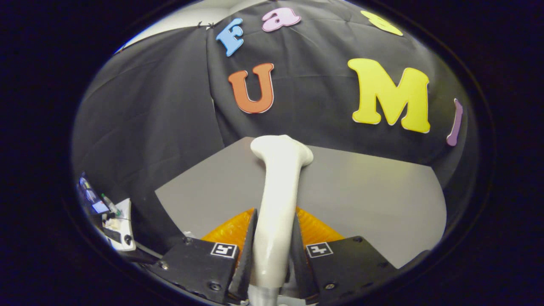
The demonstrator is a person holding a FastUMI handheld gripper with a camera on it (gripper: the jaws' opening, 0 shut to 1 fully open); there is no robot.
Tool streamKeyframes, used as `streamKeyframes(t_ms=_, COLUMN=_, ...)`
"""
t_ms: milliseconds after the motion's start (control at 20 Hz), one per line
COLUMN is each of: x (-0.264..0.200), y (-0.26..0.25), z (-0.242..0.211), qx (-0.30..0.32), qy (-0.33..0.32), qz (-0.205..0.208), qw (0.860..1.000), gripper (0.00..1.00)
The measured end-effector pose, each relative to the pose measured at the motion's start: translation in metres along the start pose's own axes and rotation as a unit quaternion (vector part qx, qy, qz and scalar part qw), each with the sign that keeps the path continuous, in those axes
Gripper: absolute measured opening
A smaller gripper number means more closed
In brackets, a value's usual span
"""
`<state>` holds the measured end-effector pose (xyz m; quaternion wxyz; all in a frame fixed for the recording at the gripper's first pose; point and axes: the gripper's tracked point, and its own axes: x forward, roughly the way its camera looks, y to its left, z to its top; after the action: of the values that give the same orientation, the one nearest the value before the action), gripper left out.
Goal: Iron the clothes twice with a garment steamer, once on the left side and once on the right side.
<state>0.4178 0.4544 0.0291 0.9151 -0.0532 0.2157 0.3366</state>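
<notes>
A white garment steamer (pixel 278 187) stands up between my two fingers, its handle clamped by both pads and its wider head (pixel 282 151) pointing away over the table. My gripper (pixel 272 250) is shut on that handle. Under the fingers lies an orange garment (pixel 316 227), showing on both sides of the steamer handle, just ahead of the black finger bases. The steamer head is held above the grey table (pixel 365 195), beyond the garment.
The grey table's bare top stretches ahead and to the right, up to the black cloth wall. Off the table's left edge, low down, stands a white device (pixel 121 229) with small parts and a screen on it.
</notes>
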Motion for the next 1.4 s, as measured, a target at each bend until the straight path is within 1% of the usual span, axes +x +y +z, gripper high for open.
streamKeyframes(t_ms=100, x=-0.006, y=0.003, z=-0.004, qx=0.006, qy=-0.002, qz=0.016, qw=1.000, gripper=0.41)
streamKeyframes(t_ms=200, x=-0.020, y=0.000, z=-0.010, qx=0.029, qy=-0.008, qz=0.026, qw=0.999, gripper=0.39)
streamKeyframes(t_ms=300, x=-0.039, y=-0.014, z=-0.012, qx=0.055, qy=-0.021, qz=0.026, qw=0.998, gripper=0.39)
streamKeyframes(t_ms=400, x=-0.069, y=-0.036, z=-0.009, qx=0.068, qy=-0.043, qz=0.014, qw=0.997, gripper=0.39)
streamKeyframes(t_ms=500, x=-0.109, y=-0.061, z=-0.001, qx=0.072, qy=-0.071, qz=-0.009, qw=0.995, gripper=0.39)
streamKeyframes(t_ms=650, x=-0.184, y=-0.093, z=0.012, qx=0.090, qy=-0.115, qz=-0.047, qw=0.988, gripper=0.39)
streamKeyframes(t_ms=800, x=-0.265, y=-0.115, z=0.022, qx=0.099, qy=-0.161, qz=-0.093, qw=0.977, gripper=0.38)
streamKeyframes(t_ms=950, x=-0.342, y=-0.126, z=0.028, qx=0.092, qy=-0.204, qz=-0.143, qw=0.964, gripper=0.38)
streamKeyframes(t_ms=1100, x=-0.403, y=-0.136, z=0.029, qx=0.091, qy=-0.230, qz=-0.190, qw=0.950, gripper=0.38)
streamKeyframes(t_ms=1200, x=-0.433, y=-0.143, z=0.032, qx=0.090, qy=-0.244, qz=-0.221, qw=0.940, gripper=0.38)
streamKeyframes(t_ms=1400, x=-0.475, y=-0.159, z=0.047, qx=0.092, qy=-0.268, qz=-0.260, qw=0.923, gripper=0.38)
